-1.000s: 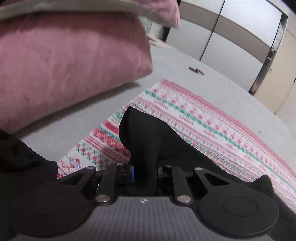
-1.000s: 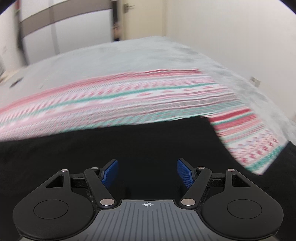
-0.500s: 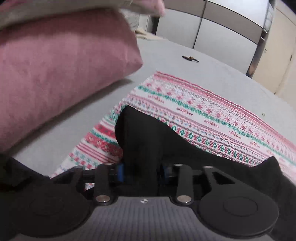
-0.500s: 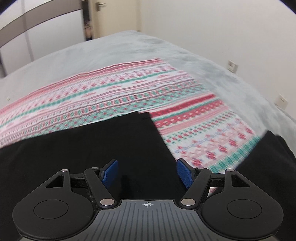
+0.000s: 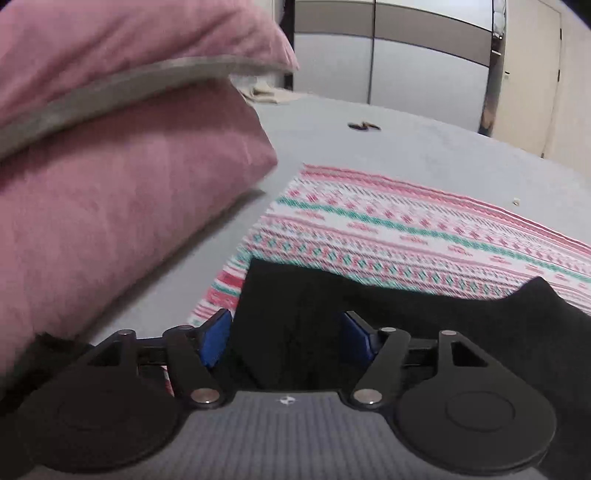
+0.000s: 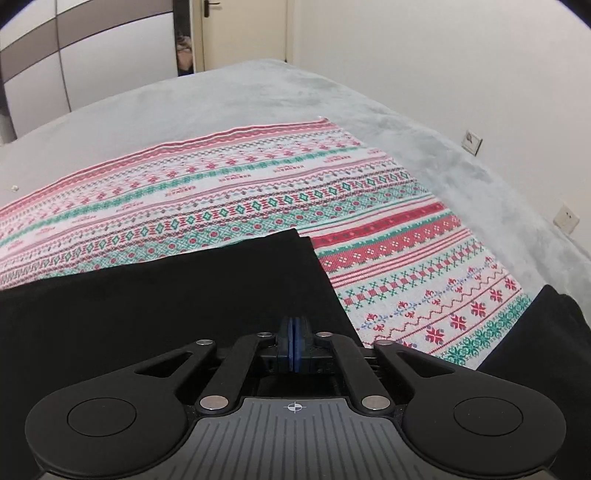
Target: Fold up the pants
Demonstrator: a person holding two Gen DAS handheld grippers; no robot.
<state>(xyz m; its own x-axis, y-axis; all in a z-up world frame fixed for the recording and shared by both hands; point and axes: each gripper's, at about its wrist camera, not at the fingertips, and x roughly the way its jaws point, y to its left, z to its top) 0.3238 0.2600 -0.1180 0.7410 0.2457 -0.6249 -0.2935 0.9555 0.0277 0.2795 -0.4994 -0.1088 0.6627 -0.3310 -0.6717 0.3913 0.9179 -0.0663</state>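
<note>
Left gripper [image 5: 286,336] jaws wide around black pants [image 5: 369,317]; right gripper [image 6: 294,345] jaws pressed together, patterned blanket [image 6: 406,266] at 2 o'clock.

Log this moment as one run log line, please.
step: fold pants | left gripper: jaws open around black pants | right gripper: jaws shut | surface: patterned cloth

**A bedroom at home**

A wide bed [image 6: 258,96] under a grey cover fills both views, a patterned red, green and white blanket [image 6: 258,192] spread across it. Two pink pillows [image 5: 110,177] are stacked at nine o'clock. Sliding wardrobe doors [image 5: 417,62] stand at twelve o'clock, a cream door [image 6: 243,33] nearby, wall sockets [image 6: 472,142] at three.
</note>
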